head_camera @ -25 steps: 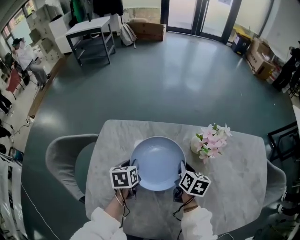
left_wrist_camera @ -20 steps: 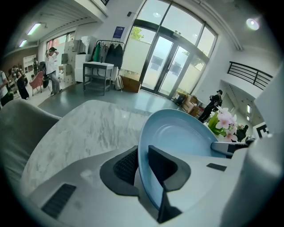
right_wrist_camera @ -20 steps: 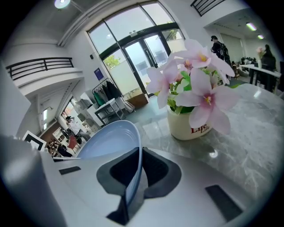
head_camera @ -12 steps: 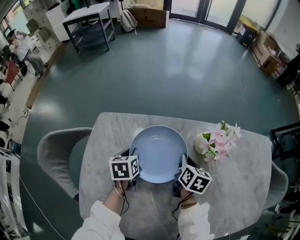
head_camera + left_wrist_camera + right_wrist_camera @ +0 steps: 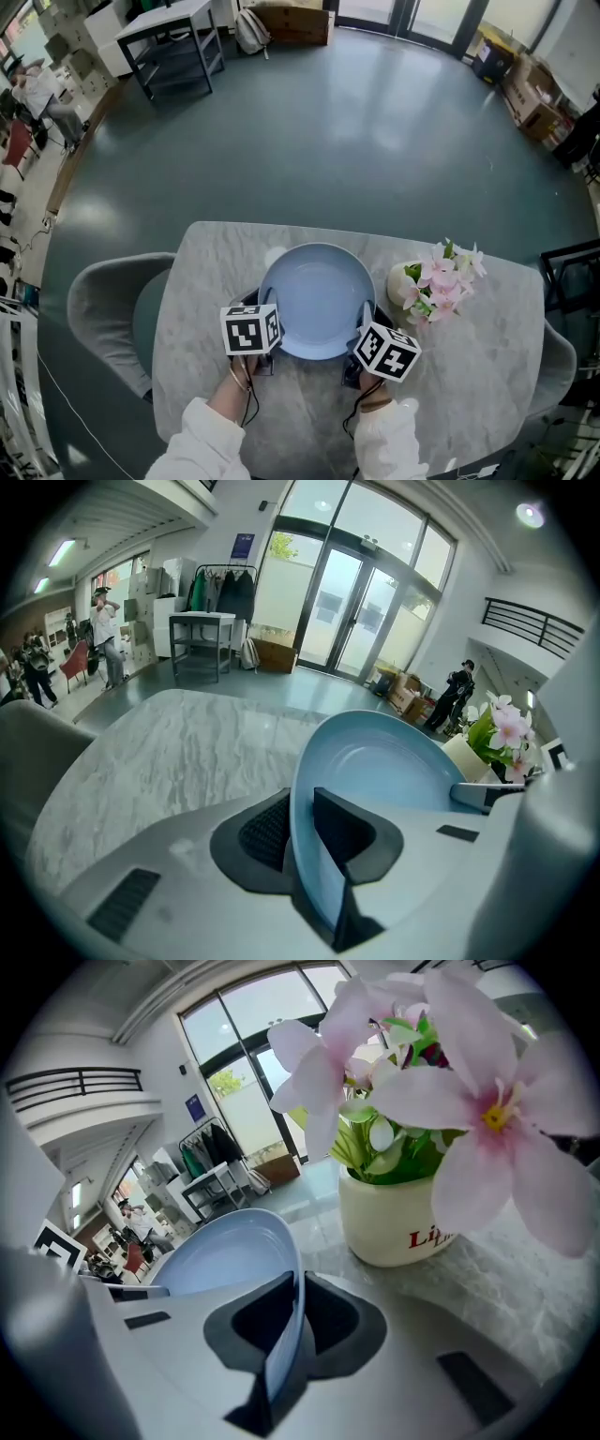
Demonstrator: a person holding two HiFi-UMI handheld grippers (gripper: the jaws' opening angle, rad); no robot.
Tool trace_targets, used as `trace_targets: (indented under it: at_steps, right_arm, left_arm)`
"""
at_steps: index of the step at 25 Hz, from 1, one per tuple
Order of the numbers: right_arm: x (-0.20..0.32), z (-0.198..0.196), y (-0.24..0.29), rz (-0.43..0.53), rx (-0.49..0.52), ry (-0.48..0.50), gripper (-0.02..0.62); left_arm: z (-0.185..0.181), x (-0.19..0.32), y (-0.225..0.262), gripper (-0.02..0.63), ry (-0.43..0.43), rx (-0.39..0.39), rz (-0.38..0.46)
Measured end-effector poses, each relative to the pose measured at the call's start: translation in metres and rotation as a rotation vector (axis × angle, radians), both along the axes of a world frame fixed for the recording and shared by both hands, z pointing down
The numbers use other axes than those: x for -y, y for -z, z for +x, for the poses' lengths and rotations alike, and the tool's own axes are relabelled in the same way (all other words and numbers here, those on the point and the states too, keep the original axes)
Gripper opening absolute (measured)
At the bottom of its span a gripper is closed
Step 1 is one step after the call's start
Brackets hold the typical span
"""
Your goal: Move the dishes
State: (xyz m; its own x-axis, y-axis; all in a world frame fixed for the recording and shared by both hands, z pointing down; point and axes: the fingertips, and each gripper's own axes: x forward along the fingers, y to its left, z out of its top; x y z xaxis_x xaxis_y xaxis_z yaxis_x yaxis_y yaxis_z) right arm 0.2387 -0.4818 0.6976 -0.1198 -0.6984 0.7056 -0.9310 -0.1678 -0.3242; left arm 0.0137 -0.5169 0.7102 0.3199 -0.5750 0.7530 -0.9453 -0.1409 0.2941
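My left gripper [image 5: 266,351] and right gripper [image 5: 360,352] clamp opposite rims of the one pale-blue plate [image 5: 317,295]. Round, it is roughly level, hollow up, beside one flower pot [image 5: 403,286].

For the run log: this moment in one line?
left claw: shut on blue plate | right claw: shut on blue plate | plate over marble table | flower pot beside, apart

One round pale-blue ceramic dish [image 5: 317,295] is lying on one grey marble table [image 5: 469,375]. Two tools are showing, the left tool [image 5: 302,827] and the right tool [image 5: 295,1321]. One cream pot of pink flowers [image 5: 427,281] is standing there. Two grey padded chairs [image 5: 103,300] are flanking it.
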Motion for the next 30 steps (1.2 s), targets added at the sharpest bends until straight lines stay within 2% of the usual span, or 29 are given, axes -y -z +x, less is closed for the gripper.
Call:
trace_targets:
  at_steps: [30]
  right_arm:
    - [0.005,0.008,-0.014,-0.016,0.0,-0.039,0.08]
  left_arm:
    - [0.009,0.009,-0.009,0.057,-0.004,-0.006,0.006]
